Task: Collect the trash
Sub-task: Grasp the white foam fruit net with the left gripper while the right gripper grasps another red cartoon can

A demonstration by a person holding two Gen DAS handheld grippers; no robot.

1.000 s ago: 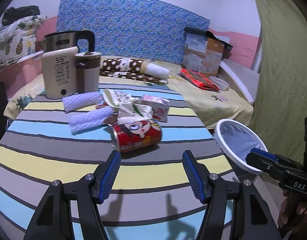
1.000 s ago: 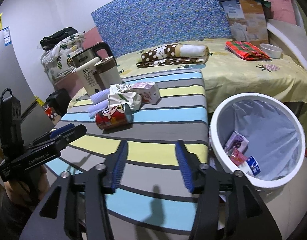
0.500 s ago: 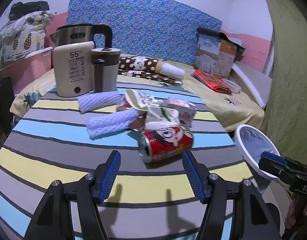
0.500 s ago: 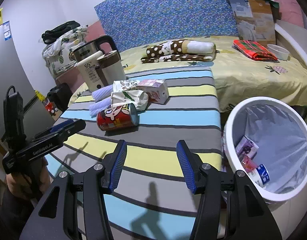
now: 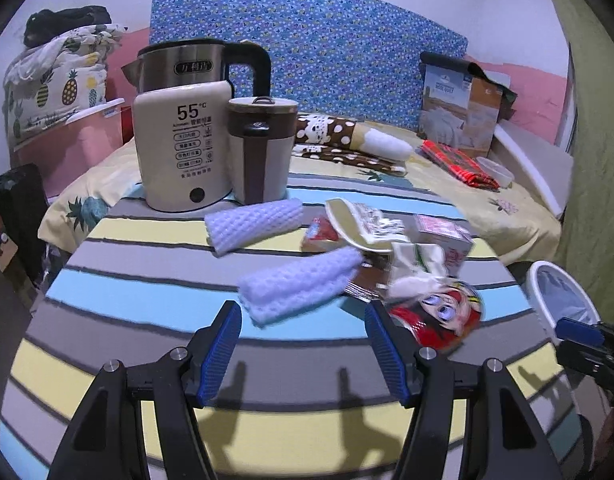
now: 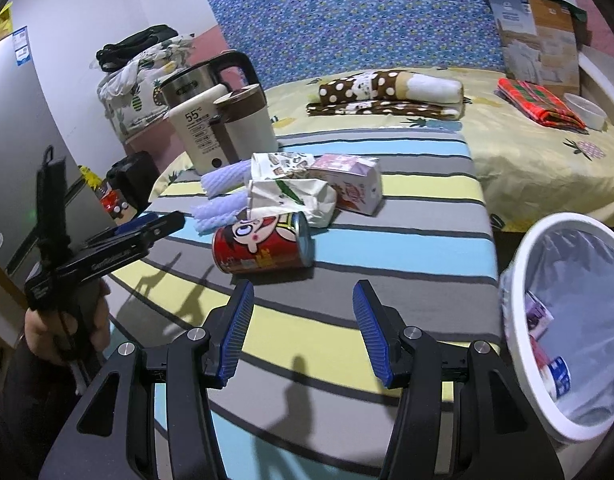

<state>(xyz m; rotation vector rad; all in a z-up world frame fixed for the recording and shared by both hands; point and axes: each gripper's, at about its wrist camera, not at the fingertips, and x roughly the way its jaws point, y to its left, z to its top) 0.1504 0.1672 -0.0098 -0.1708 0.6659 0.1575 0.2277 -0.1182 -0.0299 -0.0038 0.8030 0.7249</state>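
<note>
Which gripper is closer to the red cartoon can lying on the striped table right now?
Left. The left gripper is open with one finger right beside the red can, slightly off to its side. The right gripper, also open, faces the can but sits back from it.

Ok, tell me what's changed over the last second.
Both hand-held grippers moved in toward the trash pile: the left hand-held gripper now faces the foam sleeve, the right hand-held gripper the red can. Nothing gripped; both jaws open, trash and bin unmoved.

Your right gripper (image 6: 303,330) is hovering open just before the red can (image 6: 263,246). The can is lying left of the white bin (image 6: 519,280), and your left gripper (image 6: 155,226) is reaching in beside it.
</note>
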